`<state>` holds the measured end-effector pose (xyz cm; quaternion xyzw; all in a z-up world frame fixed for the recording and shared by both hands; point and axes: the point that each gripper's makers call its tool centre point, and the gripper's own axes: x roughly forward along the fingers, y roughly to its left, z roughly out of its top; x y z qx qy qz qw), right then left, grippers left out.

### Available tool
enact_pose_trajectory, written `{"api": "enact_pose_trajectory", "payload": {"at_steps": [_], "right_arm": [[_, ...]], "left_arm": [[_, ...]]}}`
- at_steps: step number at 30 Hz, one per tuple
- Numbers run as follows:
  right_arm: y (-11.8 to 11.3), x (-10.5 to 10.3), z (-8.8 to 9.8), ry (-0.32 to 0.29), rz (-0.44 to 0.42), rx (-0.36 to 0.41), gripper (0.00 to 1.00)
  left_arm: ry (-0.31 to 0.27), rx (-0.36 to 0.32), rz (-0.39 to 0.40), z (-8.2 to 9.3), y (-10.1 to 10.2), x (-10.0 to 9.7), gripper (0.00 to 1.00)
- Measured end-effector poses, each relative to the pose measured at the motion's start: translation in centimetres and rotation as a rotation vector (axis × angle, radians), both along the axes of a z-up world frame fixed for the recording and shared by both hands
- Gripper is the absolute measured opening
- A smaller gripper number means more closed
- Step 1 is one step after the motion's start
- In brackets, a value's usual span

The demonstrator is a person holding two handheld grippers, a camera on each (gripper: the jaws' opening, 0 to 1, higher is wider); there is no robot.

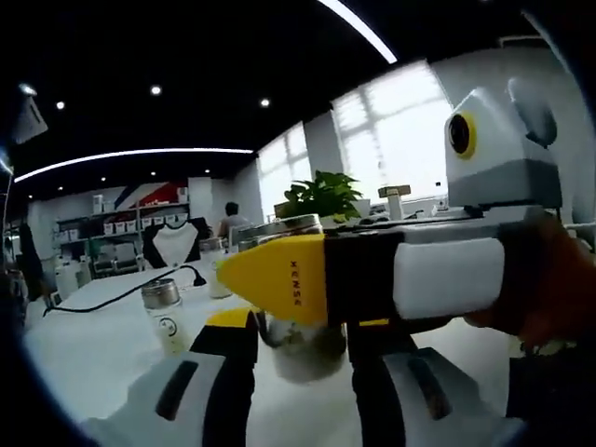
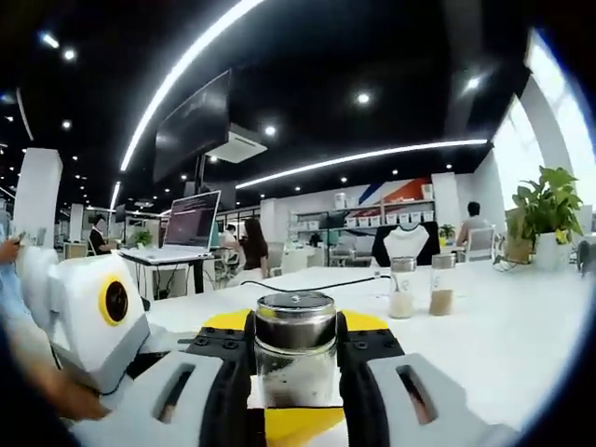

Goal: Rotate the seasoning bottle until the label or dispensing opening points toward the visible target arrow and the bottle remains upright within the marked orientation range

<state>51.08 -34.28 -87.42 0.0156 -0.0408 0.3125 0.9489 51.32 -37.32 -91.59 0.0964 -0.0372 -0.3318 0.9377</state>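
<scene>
While both grippers bracket the seasoning bottle (image 2: 295,358), the turn needs slow, small increments. Right gripper (image 2: 294,372): jaws closed on the bottle just below its metal cap (image 2: 295,319), dead centre at 6 o'clock in the right gripper view. Left gripper (image 1: 303,358): jaws stand either side of the bottle body (image 1: 303,349) at 6 o'clock in the left gripper view; contact is hidden behind the right gripper's yellow tip (image 1: 275,277), so cannot tell if it grips. Bottle sits upright on the white table (image 2: 521,345). No target arrow is discernible. Best practice, as judged: one gripper holds, the other regrips; keep the axis vertical. Spare bottles (image 2: 421,287) stand at 2 o'clock, well apart.
</scene>
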Motion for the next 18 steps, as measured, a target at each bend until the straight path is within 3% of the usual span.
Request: {"api": "enact_pose_trajectory", "payload": {"at_steps": [12, 16, 18], "right_arm": [[0.3, -0.2, 0.2, -0.020, -0.066, 0.038, 0.32], [0.5, -0.2, -0.1, -0.008, -0.037, 0.003, 0.32], [0.8, -0.5, -0.1, -0.013, 0.017, -0.008, 0.32]], "left_arm": [[0.021, -0.055, 0.036, -0.2, 0.9, 0.4, 0.37], [0.067, -0.070, 0.004, -0.6, 1.1, 0.2, 0.37], [0.077, -0.068, -0.022, -0.6, 1.4, 0.3, 0.36]]}}
